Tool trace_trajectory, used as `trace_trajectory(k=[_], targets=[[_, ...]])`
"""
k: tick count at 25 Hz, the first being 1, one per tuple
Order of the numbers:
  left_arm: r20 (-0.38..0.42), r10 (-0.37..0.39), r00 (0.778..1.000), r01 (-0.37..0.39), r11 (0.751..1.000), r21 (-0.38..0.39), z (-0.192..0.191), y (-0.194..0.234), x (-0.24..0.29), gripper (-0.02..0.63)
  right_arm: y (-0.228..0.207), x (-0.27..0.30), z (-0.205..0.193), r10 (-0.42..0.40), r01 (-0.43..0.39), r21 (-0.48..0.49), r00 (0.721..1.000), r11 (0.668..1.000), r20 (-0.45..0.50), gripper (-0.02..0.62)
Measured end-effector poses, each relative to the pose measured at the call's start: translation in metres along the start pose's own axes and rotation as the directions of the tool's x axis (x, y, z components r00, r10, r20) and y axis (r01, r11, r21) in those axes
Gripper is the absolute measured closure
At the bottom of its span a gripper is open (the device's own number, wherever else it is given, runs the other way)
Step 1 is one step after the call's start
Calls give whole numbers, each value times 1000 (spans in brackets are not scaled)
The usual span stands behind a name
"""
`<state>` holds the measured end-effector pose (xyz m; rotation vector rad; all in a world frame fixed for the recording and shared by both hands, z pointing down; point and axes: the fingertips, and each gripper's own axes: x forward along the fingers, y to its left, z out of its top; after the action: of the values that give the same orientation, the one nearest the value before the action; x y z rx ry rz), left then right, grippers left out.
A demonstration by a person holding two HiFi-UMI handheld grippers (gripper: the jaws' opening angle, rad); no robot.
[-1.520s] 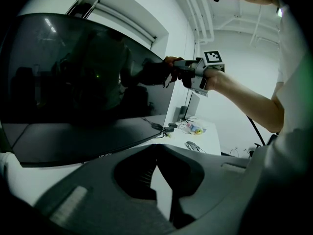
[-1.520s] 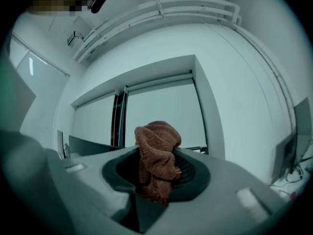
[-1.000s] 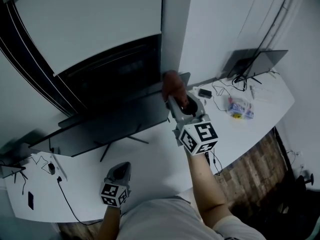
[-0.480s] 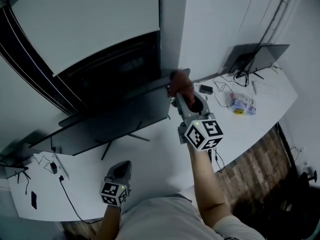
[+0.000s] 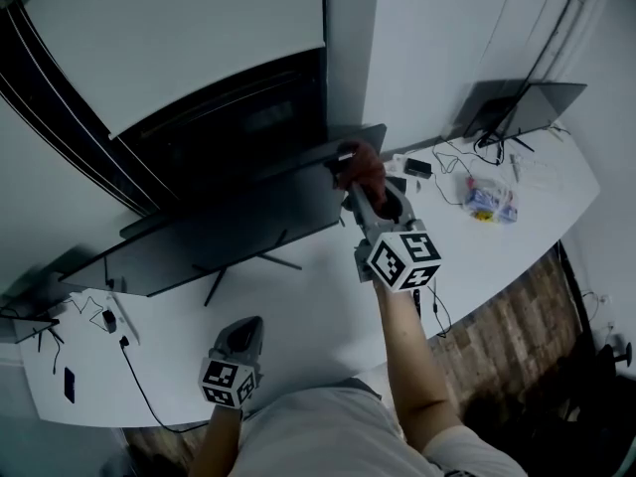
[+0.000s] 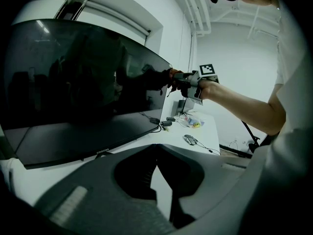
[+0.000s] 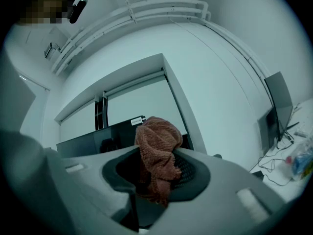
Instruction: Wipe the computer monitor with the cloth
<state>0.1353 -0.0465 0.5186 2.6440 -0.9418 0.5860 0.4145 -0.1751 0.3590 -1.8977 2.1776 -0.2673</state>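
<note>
Nudged rightward, cloth [image 5: 359, 166] pinched between right gripper [image 5: 364, 189] fingers [image 7: 193, 168] at monitor [image 5: 229, 237] (left gripper [image 5: 242, 330] closed).

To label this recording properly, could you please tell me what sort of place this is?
Most likely an office or lab workspace: a long white desk carries a wide curved monitor, a second screen at its far end, and loose cables.
</note>
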Motion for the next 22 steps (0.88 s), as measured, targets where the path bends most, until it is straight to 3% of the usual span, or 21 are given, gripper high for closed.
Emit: trace_trajectory(k=[22], targets=[[-75, 81, 994, -86, 994, -69, -53, 8, -31, 597, -32, 10, -134, -5, 4, -4, 978, 1000, -208, 462]])
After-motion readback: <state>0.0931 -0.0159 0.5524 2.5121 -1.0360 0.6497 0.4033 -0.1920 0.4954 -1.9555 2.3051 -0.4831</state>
